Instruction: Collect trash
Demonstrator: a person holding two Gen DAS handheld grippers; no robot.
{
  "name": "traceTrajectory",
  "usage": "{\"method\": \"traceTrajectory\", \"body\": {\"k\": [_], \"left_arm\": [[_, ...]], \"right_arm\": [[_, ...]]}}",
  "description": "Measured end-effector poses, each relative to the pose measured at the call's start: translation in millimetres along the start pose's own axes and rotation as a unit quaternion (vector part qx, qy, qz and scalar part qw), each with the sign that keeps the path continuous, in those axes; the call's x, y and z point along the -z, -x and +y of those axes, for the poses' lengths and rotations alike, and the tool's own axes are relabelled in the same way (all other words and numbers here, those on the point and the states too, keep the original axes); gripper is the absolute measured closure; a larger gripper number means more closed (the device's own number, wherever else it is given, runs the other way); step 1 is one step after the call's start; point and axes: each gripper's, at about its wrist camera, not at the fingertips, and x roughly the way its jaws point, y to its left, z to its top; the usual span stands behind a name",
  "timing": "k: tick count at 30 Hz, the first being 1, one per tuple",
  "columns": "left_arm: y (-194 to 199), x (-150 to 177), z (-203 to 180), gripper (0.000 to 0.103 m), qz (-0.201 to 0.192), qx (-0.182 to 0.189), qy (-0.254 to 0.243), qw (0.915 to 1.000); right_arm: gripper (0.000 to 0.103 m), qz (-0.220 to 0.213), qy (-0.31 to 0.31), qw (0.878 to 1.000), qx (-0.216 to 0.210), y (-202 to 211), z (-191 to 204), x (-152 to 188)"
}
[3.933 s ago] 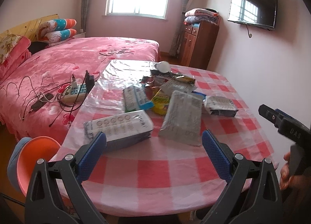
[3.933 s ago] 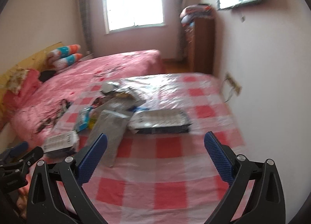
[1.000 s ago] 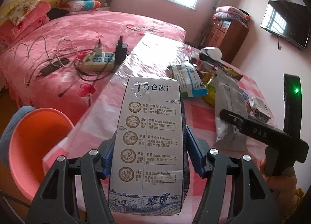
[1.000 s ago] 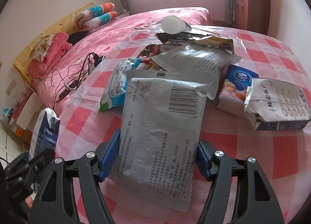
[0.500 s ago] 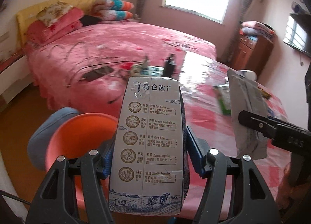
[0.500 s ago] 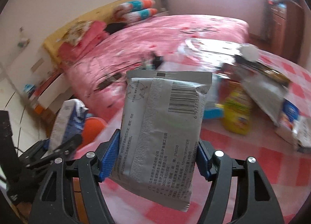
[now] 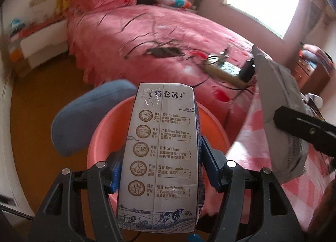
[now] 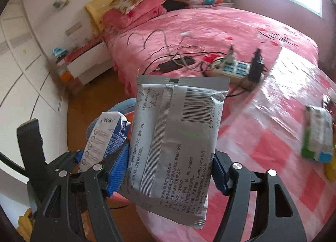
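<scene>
On my left side, the left gripper [image 7: 160, 165] was clenched on the milk carton [image 7: 160, 154], its blue pads pressing both narrow sides, and the carton hung over the orange basin [image 7: 210, 122] that sat on the floor by the blue cushion [image 7: 84, 114]. The carton looked emptied and a bit dented at the top, white-grey with printed icons and a cow scene along the bottom edge. It had not been let go, so I judged that piece carried but not yet dropped.

Further right, the right gripper [image 8: 168, 168] was grasping the grey foil pouch [image 8: 176, 141] across its width; the pouch was flat, crinkled, torn at one top corner, with a barcode showing. It hung beside the carton near the table edge, apparently short of the basin.

On the checked tablecloth [image 8: 273, 154] at the far right, at least a green and white packet [image 8: 317, 135] was waiting, so I reckoned the collecting was only at an early stage. What lay in the basin I could not tell.
</scene>
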Motion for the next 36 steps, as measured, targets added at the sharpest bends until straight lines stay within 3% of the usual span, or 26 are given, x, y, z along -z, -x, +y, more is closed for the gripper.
{"method": "traceTrajectory", "body": {"k": [5, 7, 8, 12, 25, 36], "left_arm": [[-17, 5, 19, 0.037, 0.021, -0.004, 0.028, 0.9994], [-19, 6, 22, 0.028, 0.027, -0.010, 0.034, 0.9990], [-22, 6, 25, 0.019, 0.031, -0.019, 0.037, 0.9987], [-19, 8, 26, 0.015, 0.031, -0.019, 0.038, 0.9986], [-1, 1, 11, 0.014, 0.007, -0.003, 0.018, 0.9998], [19, -5, -27, 0.013, -0.006, 0.006, -0.020, 0.9998]], "right_arm": [[0.033, 0.021, 0.018, 1.000, -0.004, -25, 15, -4], [0.032, 0.026, 0.023, 0.999, 0.001, -32, 16, -4], [0.031, 0.027, 0.023, 0.999, 0.004, -33, 16, -4], [0.015, 0.021, 0.010, 1.000, -0.006, -32, 11, -4], [0.014, -0.032, 0.005, 0.999, 0.031, 9, -1, 4], [0.014, -0.073, -0.043, 0.995, 0.058, 49, -48, 28]]}}
